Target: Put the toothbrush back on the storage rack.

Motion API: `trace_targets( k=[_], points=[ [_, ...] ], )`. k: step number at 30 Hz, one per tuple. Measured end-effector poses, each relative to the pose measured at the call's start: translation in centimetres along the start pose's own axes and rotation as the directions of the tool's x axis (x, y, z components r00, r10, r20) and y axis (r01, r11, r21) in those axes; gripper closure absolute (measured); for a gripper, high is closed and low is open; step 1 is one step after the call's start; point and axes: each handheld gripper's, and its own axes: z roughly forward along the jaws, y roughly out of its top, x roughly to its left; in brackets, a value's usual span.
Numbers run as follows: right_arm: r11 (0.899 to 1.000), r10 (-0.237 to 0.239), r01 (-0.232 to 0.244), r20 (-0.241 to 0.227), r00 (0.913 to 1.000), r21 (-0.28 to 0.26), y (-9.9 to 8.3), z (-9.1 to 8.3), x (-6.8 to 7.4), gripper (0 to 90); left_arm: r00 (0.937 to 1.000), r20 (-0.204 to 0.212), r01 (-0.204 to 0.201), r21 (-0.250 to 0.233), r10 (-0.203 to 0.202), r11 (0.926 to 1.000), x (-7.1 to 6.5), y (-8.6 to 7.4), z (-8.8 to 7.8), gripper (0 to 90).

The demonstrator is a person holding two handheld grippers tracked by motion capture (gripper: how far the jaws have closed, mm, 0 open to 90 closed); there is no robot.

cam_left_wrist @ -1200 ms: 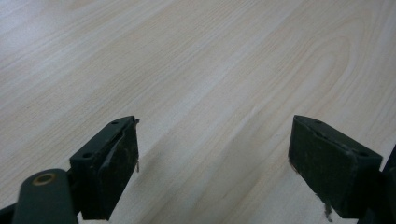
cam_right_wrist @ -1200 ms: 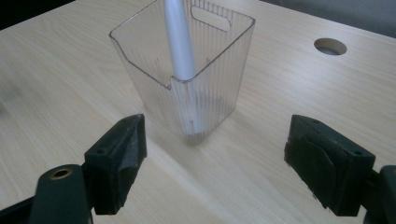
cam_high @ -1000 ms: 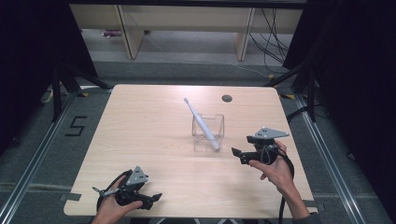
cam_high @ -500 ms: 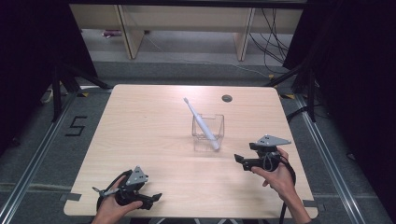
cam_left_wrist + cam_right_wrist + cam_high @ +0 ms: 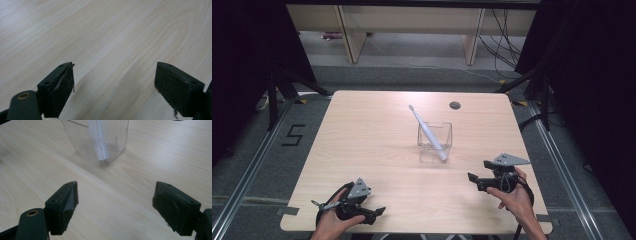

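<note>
We see a clear plastic cup (image 5: 435,141) standing near the middle of the table (image 5: 377,130), with a white toothbrush (image 5: 427,132) leaning in it: its lower end rests against the cup's near right corner and its head sticks out past the rim, up and to the left. A small dark round hole (image 5: 455,105) sits in the table farther back.

Our right hand-held gripper (image 5: 475,179) is held over the table near its front right part, its jaws wide apart and holding nothing. Compared with a second ago it has drawn back from the cup toward the near edge and now sits lower and farther from the cup; half a second ago it was midway through that retreat. In the right gripper view the cup (image 5: 97,140) stands ahead between the spread jaws, well apart from them, with the white handle of the toothbrush (image 5: 101,143) visible through its ribbed wall.

Our left hand-held gripper (image 5: 377,212) rests by the front left edge, where it was in both earlier frames, jaws apart and empty over bare wood (image 5: 105,45).
</note>
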Motion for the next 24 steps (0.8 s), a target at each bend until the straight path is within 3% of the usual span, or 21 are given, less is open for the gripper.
trace_targets(
  k=[1,4,5,6,7,8,9,10,11,16,17,18,20,21,22,23,24],
  points=[
    [0.999,0.037,-0.037,-0.008,0.9993,-0.004,-0.2,-0.1,0.3,20.7,1.0000,0.000,0.001,-0.004,-0.001,1.0000,0.0,0.0,0.0,15.5],
    [0.999,0.031,-0.031,-0.010,0.9995,-0.007,-0.7,-0.5,0.4,20.7,1.0000,-0.002,0.002,0.000,-0.002,1.0000,0.0,0.0,-0.1,15.5],
    [1.000,0.009,-0.009,-0.006,0.9999,-0.001,-0.8,-0.7,0.4,20.7,1.0000,-0.005,-0.001,-0.003,0.001,1.0000,0.1,0.0,-0.1,15.5],
    [0.999,0.034,-0.034,-0.017,0.9993,-0.008,-0.9,-0.7,0.6,20.7,1.0000,0.004,0.003,-0.005,-0.003,1.0000,0.0,0.0,-0.1,15.5],
    [1.000,0.007,-0.007,-0.008,0.9999,-0.007,-0.9,-0.9,0.5,20.7,1.0000,0.003,0.004,-0.007,-0.004,1.0000,0.0,0.0,-0.1,15.5],
    [0.999,0.032,-0.032,-0.013,0.9994,0.003,-1.1,-0.9,0.7,20.7,1.0000,0.003,0.005,-0.008,-0.005,1.0000,0.0,0.0,-0.1,15.5],
    [1.000,0.005,-0.005,-0.005,1.0000,0.002,-1.1,-0.9,0.6,20.6,1.0000,0.003,0.004,-0.009,-0.004,1.0000,0.0,0.0,-0.2,15.5],
    [1.000,0.026,-0.026,-0.015,0.9996,0.010,-1.3,-0.9,0.7,20.6,1.0000,-0.004,0.001,-0.008,-0.001,1.0000,0.0,0.0,-0.1,15.5],
    [1.000,0.007,-0.007,-0.004,1.0000,0.008,-1.4,-0.9,0.6,20.5,1.0000,-0.004,0.001,-0.008,-0.001,1.0000,0.1,0.0,-0.1,15.5],
    [0.999,0.031,-0.030,-0.020,0.9993,0.013,-1.7,-1.1,1.1,20.5,1.0000,0.002,0.006,-0.009,-0.006,0.9999,0.0,0.0,-0.1,15.5],
    [1.000,-0.002,0.003,-0.013,0.9999,0.008,-1.8,-1.2,0.9,20.4,1.0000,0.002,0.005,-0.009,-0.005,0.9999,0.0,0.0,-0.1,15.5],
    [1.000,0.019,-0.019,-0.022,0.9996,0.005,-2.0,-1.2,1.2,20.4,1.0000,-0.005,0.002,-0.008,-0.002,1.0000,0.0,0.0,-0.2,15.5],
    [1.000,0.003,-0.003,-0.019,0.9998,0.010,-2.2,-1.4,1.2,20.4,1.0000,-0.006,0.004,-0.009,-0.004,1.0000,0.1,0.0,-0.2,15.5],
    [1.000,0.022,-0.022,-0.032,0.9992,0.016,-2.3,-1.4,1.4,20.4,1.0000,-0.006,0.004,-0.008,-0.004,1.0000,0.1,0.0,-0.1,15.5],
    [1.000,-0.014,0.015,-0.017,0.9997,0.017,-2.4,-1.6,1.3,20.4,1.0000,0.003,-0.001,-0.005,0.001,1.0000,0.0,0.0,-0.2,15.5],
    [1.000,0.019,-0.018,-0.027,0.9995,0.024,-2.5,-1.6,1.6,20.3,1.0000,0.002,0.004,-0.009,-0.004,1.0000,0.0,0.0,-0.2,15.5],
    [1.000,-0.014,0.014,-0.024,0.9996,0.023,-2.6,-1.7,1.4,20.3,1.0000,-0.005,0.001,-0.007,-0.001,1.0000,0.0,0.0,-0.1,15.5]
  ],
)
